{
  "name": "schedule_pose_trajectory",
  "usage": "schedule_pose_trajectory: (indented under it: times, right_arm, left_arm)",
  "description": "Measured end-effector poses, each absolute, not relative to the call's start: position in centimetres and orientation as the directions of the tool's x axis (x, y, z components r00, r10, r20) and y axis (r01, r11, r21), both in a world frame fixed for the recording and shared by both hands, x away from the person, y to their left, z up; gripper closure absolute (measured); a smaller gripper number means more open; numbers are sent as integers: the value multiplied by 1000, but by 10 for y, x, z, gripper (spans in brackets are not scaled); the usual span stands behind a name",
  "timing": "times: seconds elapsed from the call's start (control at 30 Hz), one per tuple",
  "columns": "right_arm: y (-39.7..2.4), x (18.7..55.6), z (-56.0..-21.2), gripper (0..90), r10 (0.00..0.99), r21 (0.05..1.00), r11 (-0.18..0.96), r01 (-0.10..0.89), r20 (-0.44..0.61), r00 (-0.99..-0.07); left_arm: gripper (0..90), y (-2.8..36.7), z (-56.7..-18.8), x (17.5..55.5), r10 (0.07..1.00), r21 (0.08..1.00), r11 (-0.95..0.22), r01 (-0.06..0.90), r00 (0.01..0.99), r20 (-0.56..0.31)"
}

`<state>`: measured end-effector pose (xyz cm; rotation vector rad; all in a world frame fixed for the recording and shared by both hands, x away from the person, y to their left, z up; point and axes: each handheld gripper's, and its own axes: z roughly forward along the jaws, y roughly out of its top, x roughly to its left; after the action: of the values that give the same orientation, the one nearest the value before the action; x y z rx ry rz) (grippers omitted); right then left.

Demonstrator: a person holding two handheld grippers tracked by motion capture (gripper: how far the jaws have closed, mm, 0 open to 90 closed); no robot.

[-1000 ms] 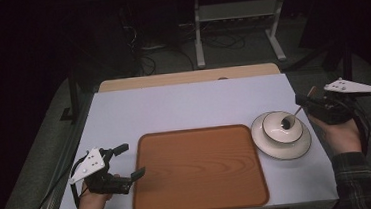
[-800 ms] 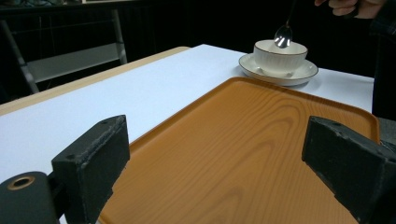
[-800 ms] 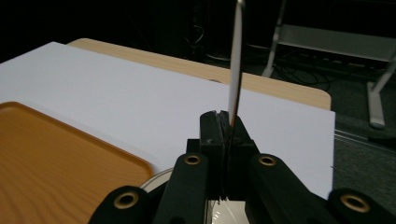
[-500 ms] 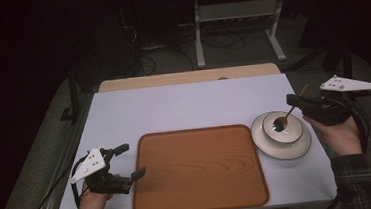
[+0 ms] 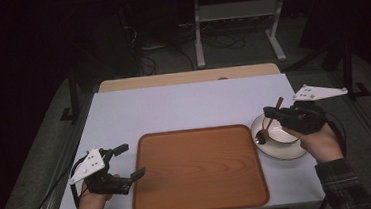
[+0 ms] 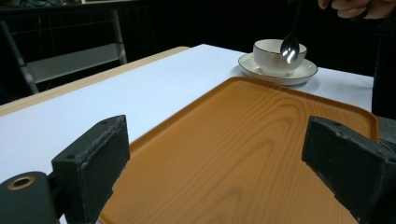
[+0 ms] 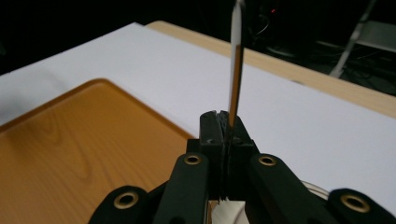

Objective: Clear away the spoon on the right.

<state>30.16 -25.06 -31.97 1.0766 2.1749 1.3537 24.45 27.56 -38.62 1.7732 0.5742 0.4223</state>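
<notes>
My right gripper (image 5: pixel 268 112) is shut on the handle of a spoon (image 5: pixel 270 120). The spoon hangs bowl down over the left edge of a white cup (image 5: pixel 280 133) on its saucer (image 5: pixel 290 151). In the right gripper view the jaws (image 7: pixel 224 126) pinch the spoon handle (image 7: pixel 236 60), which rises straight up. My left gripper (image 5: pixel 132 160) rests open at the left edge of a wooden tray (image 5: pixel 199 173). In the left gripper view its wide-apart jaws (image 6: pixel 219 158) frame the tray (image 6: pixel 243 140), with the cup (image 6: pixel 273 53) and the spoon's bowl (image 6: pixel 289 46) beyond.
The tray lies on a white sheet (image 5: pixel 183 107) that covers the table, with a wooden strip (image 5: pixel 186 77) along the far edge. A metal stand (image 5: pixel 237 25) and cables are on the dark floor behind.
My right gripper has carried the spoon leftward, from over the cup's middle to its left rim, and slightly up. The left gripper has stayed put.
</notes>
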Motion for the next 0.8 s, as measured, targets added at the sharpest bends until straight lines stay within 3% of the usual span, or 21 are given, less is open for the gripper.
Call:
schedule_pose_trajectory:
  times: [0.8]
  right_arm:
    - [-197, 301, -353, 881, 652, 799, 409, 440, 82, -754]
  left_arm:
    - [73, 276, -386, 244, 579, 963, -213, 162, 815, -8]
